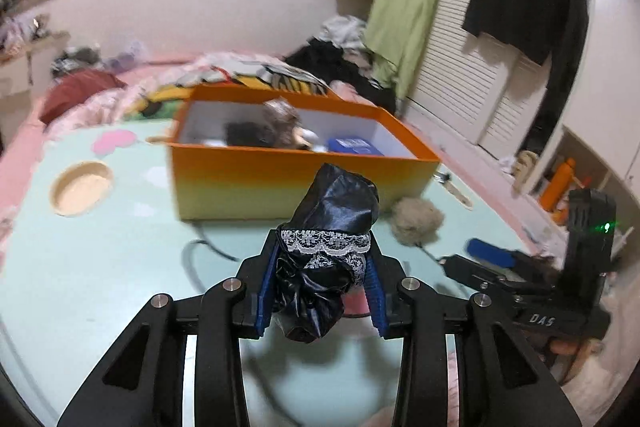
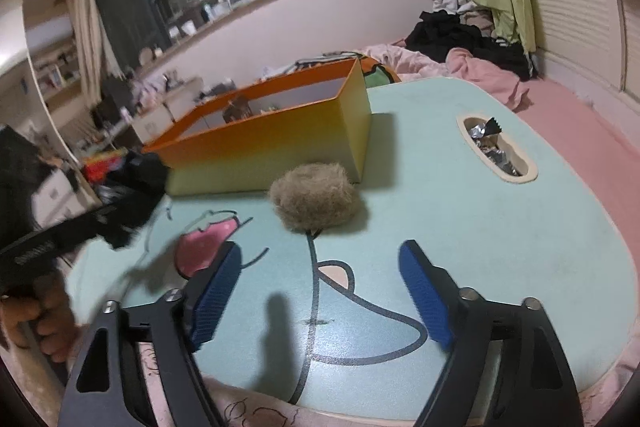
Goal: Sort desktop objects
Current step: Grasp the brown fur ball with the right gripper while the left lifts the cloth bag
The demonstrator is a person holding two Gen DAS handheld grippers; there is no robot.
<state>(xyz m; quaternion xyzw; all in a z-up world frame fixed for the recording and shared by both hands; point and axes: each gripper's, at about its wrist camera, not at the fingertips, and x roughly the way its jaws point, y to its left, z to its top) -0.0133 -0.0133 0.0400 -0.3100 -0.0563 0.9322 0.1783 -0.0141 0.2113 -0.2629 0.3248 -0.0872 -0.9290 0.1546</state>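
Left gripper (image 1: 320,279) pinches the black lace-trimmed cloth (image 1: 332,227); carry it high over the orange box (image 1: 280,183) rim, then release. Right gripper (image 2: 320,291) fingers gape, empty.

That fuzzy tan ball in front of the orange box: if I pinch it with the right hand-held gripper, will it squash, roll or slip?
The fuzzy tan ball looks soft and fluffy, so it probably squashes and weighs little. Its rounded shape may roll if nudged across the smooth table. The ribbed blue pads of the open right hand-held gripper should catch the fibres, so slipping seems unlikely.
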